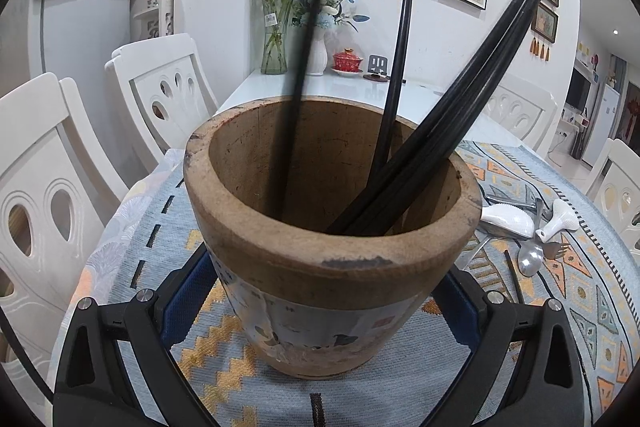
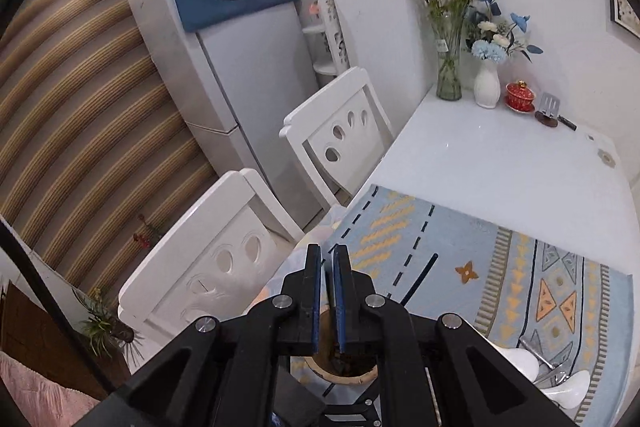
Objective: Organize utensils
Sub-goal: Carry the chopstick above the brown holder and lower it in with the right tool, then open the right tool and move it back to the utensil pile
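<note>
A patterned cloth (image 1: 600,291) covered the near part of the white table (image 2: 500,163), and on it stood the wooden pot (image 1: 328,227), the largest of the task's things. The left gripper (image 1: 320,311) had its blue pads spread wide on either side of the pot's painted lower wall; they seemed to press it, steadying it upright, though the contact itself was hard to confirm.

Inside the pot leaned several black chopsticks (image 1: 452,123), their long axes running up and to the right, plus one nearly upright. A further blurred chopstick (image 1: 308,39) crossed the left wrist view from the top edge down into the pot's mouth.

In the right wrist view the right gripper (image 2: 327,255) hovered directly above the pot's rim (image 2: 340,379), fingers drawn together with only a thin slit between them. Whether a chopstick was pinched there could not be told.

The remaining utensils lay to the pot's right on the cloth: white spoons (image 1: 516,219), a metal spoon (image 1: 530,259), a fork (image 1: 558,249) and one loose chopstick (image 2: 418,279) lying flat, its length pointing away across the cloth. These sat on the right gripper's side, so that hand was judged the nearer for the next pick.
</note>
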The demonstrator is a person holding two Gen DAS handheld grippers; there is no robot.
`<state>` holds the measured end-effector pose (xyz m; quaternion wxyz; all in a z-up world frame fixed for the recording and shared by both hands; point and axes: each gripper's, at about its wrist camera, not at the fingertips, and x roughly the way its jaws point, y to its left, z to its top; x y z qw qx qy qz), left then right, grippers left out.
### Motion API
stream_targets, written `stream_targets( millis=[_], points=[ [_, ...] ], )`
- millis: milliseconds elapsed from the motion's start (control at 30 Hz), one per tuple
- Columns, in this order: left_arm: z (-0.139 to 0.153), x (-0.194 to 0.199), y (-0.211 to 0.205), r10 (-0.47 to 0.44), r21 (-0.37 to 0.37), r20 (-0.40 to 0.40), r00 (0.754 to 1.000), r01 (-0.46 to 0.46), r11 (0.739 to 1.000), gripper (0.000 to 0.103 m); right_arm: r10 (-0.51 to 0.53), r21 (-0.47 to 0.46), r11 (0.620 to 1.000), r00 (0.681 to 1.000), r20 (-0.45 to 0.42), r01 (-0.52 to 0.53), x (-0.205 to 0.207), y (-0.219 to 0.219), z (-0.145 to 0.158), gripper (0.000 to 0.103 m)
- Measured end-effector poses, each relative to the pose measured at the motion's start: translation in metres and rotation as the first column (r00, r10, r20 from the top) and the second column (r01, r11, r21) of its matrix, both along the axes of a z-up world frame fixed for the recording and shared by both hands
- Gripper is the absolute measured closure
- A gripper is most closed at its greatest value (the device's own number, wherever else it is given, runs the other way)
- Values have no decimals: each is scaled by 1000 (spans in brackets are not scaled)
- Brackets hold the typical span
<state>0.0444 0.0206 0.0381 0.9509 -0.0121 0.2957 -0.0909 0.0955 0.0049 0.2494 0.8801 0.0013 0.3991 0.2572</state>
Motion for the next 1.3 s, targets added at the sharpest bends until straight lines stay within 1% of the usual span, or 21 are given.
stream_targets(
  millis=[267,433,567,600,667,733,767,800,867,933,1067,1133,1200,1300],
  points=[
    [0,0,0,-2,-3,-1,1000,2,1000,3,-30,25,999,1000,3,30,1,-8,2,98],
    [0,0,0,-2,-2,-1,1000,2,1000,3,-75,44,996,997,26,74,0,-26,13,98],
    [0,0,0,-2,-3,-1,1000,2,1000,3,-183,92,980,982,54,177,-3,-64,26,98],
    [0,0,0,-2,-4,-2,1000,2,1000,3,-221,113,970,974,51,215,-3,-78,28,98],
    [0,0,1,-2,-3,-1,1000,2,1000,3,-293,160,945,956,18,287,-2,-106,25,98],
    [-1,0,0,-2,-3,-1,1000,2,1000,3,-358,200,910,932,-64,363,2,-135,13,97],
    [0,0,1,-2,-3,-1,1000,2,1000,3,-380,211,892,917,-125,399,4,-148,2,97],
    [-1,0,0,-2,-2,-1,1000,2,1000,3,-396,213,876,898,-191,432,6,-160,-12,97],
    [0,0,1,-2,-3,-1,1000,2,1000,3,-411,177,861,857,-312,477,10,-176,-42,97],
    [0,0,1,-2,-3,-1,1000,2,1000,3,-408,121,862,816,-410,492,11,-183,-74,97],
    [-1,1,0,-3,-5,-5,1000,3,1000,3,-426,-19,869,727,-539,495,-1,-181,-138,97],
    [-2,0,0,-4,-7,-6,1000,4,1000,3,-426,-72,872,680,-597,484,-11,-176,-170,97],
    [-2,0,0,-5,-8,-7,1000,5,1000,3,-419,-107,878,643,-641,466,-19,-171,-195,97],
    [-3,0,1,-5,-9,-8,1000,5,1000,3,-403,-136,888,604,-688,439,-28,-164,-223,97]
  ],
)
